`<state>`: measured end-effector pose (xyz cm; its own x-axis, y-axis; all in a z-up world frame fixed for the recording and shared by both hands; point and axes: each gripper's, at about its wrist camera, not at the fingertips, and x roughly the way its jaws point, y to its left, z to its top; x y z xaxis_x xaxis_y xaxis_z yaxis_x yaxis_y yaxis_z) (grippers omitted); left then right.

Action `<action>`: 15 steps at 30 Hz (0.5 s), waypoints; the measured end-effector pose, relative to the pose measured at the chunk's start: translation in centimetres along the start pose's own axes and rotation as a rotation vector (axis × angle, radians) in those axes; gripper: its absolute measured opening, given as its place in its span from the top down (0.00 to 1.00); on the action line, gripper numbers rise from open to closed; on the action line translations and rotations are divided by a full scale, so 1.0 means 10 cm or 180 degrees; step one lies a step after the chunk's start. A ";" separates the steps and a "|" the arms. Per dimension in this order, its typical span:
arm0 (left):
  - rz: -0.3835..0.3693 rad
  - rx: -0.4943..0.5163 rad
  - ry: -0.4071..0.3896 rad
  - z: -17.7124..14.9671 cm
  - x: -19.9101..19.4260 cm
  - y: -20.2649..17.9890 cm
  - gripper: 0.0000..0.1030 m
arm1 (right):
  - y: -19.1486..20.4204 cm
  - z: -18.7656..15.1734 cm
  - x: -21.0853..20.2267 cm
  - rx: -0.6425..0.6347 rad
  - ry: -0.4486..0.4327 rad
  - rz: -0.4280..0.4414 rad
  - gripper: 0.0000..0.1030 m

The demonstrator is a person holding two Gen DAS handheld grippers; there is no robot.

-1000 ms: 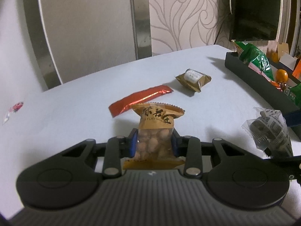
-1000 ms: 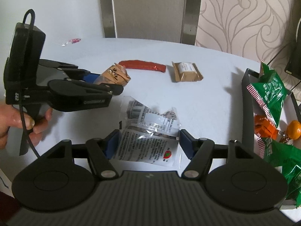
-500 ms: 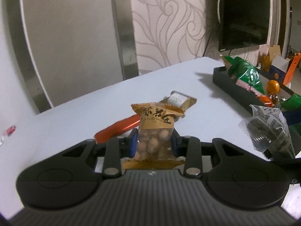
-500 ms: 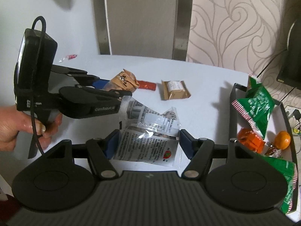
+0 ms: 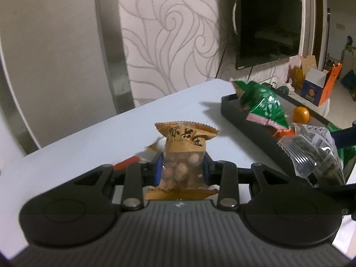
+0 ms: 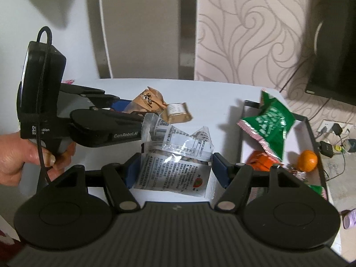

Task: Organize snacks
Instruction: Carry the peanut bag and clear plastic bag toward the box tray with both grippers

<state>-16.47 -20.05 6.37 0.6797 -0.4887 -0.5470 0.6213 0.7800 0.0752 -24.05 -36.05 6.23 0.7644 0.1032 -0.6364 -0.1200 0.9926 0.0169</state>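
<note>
My left gripper (image 5: 181, 170) is shut on an orange peanut packet (image 5: 183, 153) and holds it above the white table. The packet also shows in the right wrist view (image 6: 148, 103). My right gripper (image 6: 175, 169) is shut on a clear printed snack bag (image 6: 175, 155), which also shows at the right of the left wrist view (image 5: 311, 153). A black tray (image 5: 247, 122) at the right holds a green bag (image 6: 267, 124), an orange packet (image 6: 261, 161) and a mandarin (image 6: 307, 160).
A brown wrapped biscuit (image 6: 178, 112) lies on the table behind the left gripper. A red bar (image 5: 125, 163) peeks out behind the left fingers. A black TV (image 5: 269, 22) hangs on the wall. Boxes (image 5: 316, 86) stand on the floor beyond.
Both grippers have risen and swung right toward the tray, each keeping its packet. The tray now looks nearer and the red bar is mostly hidden.
</note>
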 end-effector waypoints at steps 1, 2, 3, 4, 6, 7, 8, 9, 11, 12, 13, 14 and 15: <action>-0.0012 0.0009 -0.0006 0.02 0.01 -0.03 0.63 | -0.04 -0.01 -0.02 0.0014 -0.0005 -0.0014 0.30; -0.0033 0.0020 -0.0012 0.04 0.02 -0.06 0.63 | -0.07 -0.01 -0.03 0.0028 -0.0009 -0.0027 0.30; -0.0051 0.0038 -0.0020 0.06 0.04 -0.11 0.63 | -0.11 -0.02 -0.06 0.0045 -0.0020 -0.0047 0.30; -0.0067 0.0055 -0.0025 0.08 0.05 -0.15 0.63 | -0.15 -0.03 -0.08 0.0058 -0.0027 -0.0061 0.30; -0.0106 0.0090 -0.0037 0.12 0.08 -0.23 0.63 | -0.21 -0.04 -0.12 0.0083 -0.0043 -0.0094 0.30; -0.0119 0.0103 -0.0046 0.14 0.09 -0.27 0.63 | -0.25 -0.05 -0.15 0.0099 -0.0053 -0.0110 0.30; -0.0143 0.0112 -0.0055 0.17 0.11 -0.32 0.63 | -0.29 -0.05 -0.18 0.0114 -0.0062 -0.0130 0.30; -0.0162 0.0119 -0.0061 0.18 0.12 -0.34 0.63 | -0.33 -0.06 -0.20 0.0127 -0.0072 -0.0151 0.30; -0.0194 0.0145 -0.0077 0.22 0.16 -0.43 0.63 | -0.41 -0.07 -0.23 0.0157 -0.0083 -0.0186 0.30; -0.0215 0.0154 -0.0084 0.24 0.17 -0.47 0.63 | -0.45 -0.07 -0.26 0.0175 -0.0090 -0.0207 0.30; -0.0229 0.0167 -0.0092 0.26 0.18 -0.51 0.63 | -0.49 -0.08 -0.29 0.0188 -0.0095 -0.0226 0.30; -0.0245 0.0180 -0.0098 0.27 0.20 -0.55 0.63 | -0.52 -0.09 -0.31 0.0200 -0.0101 -0.0243 0.30; -0.0266 0.0193 -0.0104 0.29 0.22 -0.60 0.63 | -0.56 -0.10 -0.33 0.0219 -0.0108 -0.0262 0.30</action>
<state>-17.60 -26.94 7.18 0.6364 -0.5642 -0.5260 0.6981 0.7114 0.0815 -26.51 -42.03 7.49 0.7910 0.0220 -0.6114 -0.0129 0.9997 0.0192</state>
